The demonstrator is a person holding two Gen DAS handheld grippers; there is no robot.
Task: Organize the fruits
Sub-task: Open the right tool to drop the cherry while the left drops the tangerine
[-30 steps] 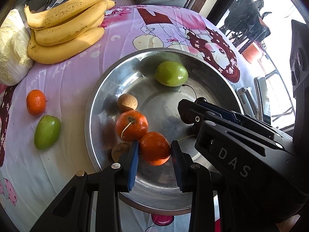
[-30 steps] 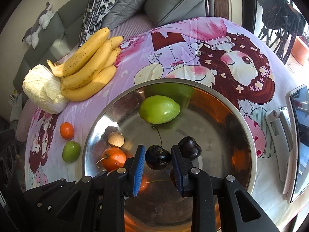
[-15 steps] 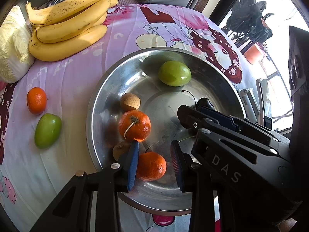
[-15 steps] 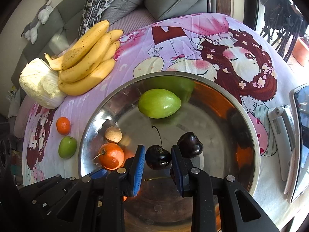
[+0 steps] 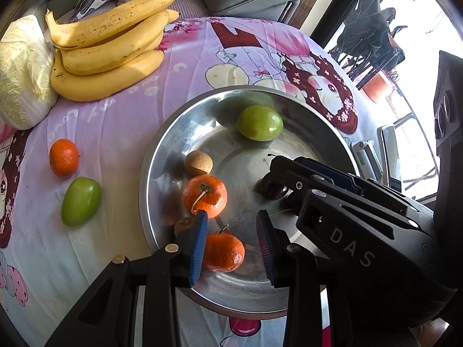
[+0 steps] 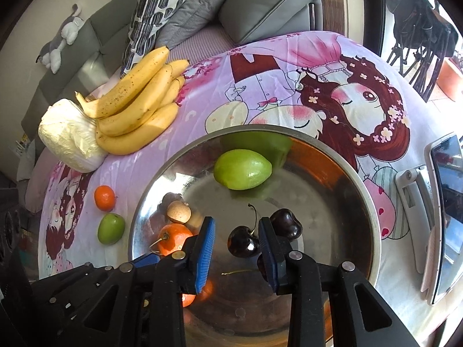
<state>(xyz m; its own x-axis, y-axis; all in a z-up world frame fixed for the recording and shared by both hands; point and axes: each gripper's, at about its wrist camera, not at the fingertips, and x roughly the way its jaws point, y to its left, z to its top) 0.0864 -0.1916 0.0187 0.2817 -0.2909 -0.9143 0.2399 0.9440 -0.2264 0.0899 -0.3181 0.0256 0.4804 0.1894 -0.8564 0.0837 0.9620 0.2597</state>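
A steel bowl (image 5: 150, 156) sits on the pink cartoon cloth. My left gripper (image 5: 231, 215) hovers open over its near side. A mandarin (image 5: 222, 251) lies on the bowl floor below and between the blue pads, with a gap at the right pad. My right gripper (image 6: 236, 221) has its jaws opening around a dark cherry (image 6: 243, 243). The cherry rests in the bowl, close to the right pad and clear of the left one. A second cherry (image 6: 286, 225) lies just behind the right finger. The bowl also holds a green fruit (image 6: 243, 169), a stemmed mandarin (image 5: 205, 196) and two small brown fruits (image 5: 198, 162).
Left of the bowl, a mandarin (image 5: 63, 157) and a green fruit (image 5: 81, 201) lie on the cloth. Bananas (image 5: 110, 55) and a pale cabbage (image 5: 23, 72) sit at the far left. A tablet on a white stand (image 6: 445, 211) is at the right edge, and sofa cushions lie behind.
The mandarin that sat between the left pads has dropped to the bowl floor. The right jaws have widened off the cherry, which stays in the bowl.
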